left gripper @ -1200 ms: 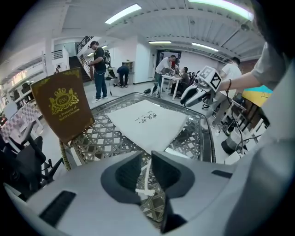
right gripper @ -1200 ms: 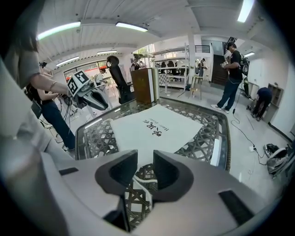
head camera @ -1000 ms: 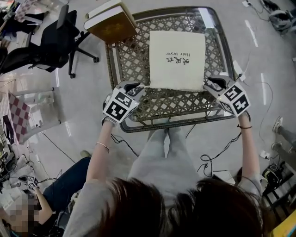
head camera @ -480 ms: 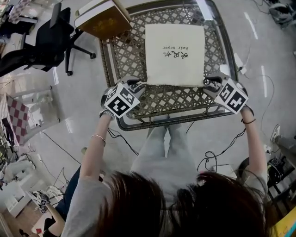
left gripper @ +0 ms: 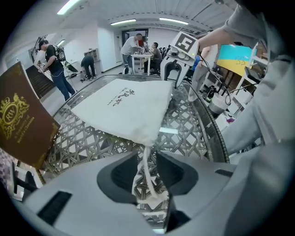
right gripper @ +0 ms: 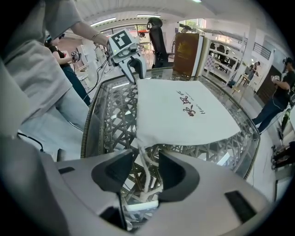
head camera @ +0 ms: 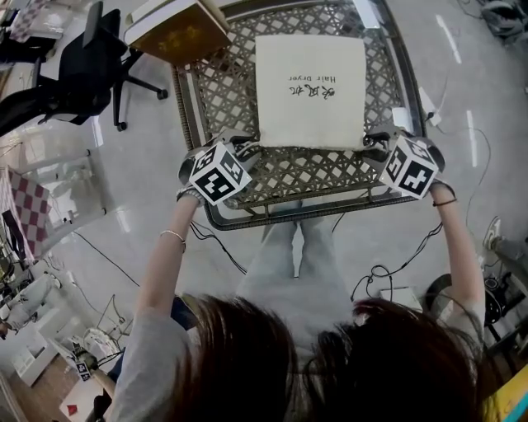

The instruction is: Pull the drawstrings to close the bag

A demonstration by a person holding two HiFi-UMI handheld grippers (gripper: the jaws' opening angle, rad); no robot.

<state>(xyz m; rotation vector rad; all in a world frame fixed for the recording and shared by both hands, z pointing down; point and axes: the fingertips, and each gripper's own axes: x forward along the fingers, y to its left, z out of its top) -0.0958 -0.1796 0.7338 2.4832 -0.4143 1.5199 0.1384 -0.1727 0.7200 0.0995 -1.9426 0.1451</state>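
Jaws on both grippers have just been opening, and that is the change shaping this moment. In the head view, a cream square fabric bag (head camera: 310, 91) with dark lettering is lying flat on a glass-topped woven-lattice table (head camera: 223, 91), toward the table's 12 o'clock side. The left gripper (head camera: 238, 151) is sitting at the bag's 7 o'clock corner and the right gripper (head camera: 378, 142) at its 5 o'clock corner. A brown gilt-stamped book (head camera: 177, 25) is standing at the table's 11 o'clock corner. The bag's near edge is looking as wide and straight as its far edge, with no gathering showing. In the left gripper view, the left gripper (left gripper: 146, 159) is holding its jaws apart. The left drawstring (left gripper: 146, 173), a white cord, is running from the bag (left gripper: 124, 108) at 12 o'clock down through the gap to a knot at 6 o'clock, with neither pad pressing on it. In the right gripper view, the right gripper (right gripper: 146, 163) is likewise standing open, and the right drawstring (right gripper: 147, 177), also a white cord, is lying loose between its jaws below the bag (right gripper: 179, 113). With both cords unpinched and the mouth flat, the closing is probably not done. Both grippers would need to be clamping the cords and drawing them outward, toward 9 and 3 o'clock.
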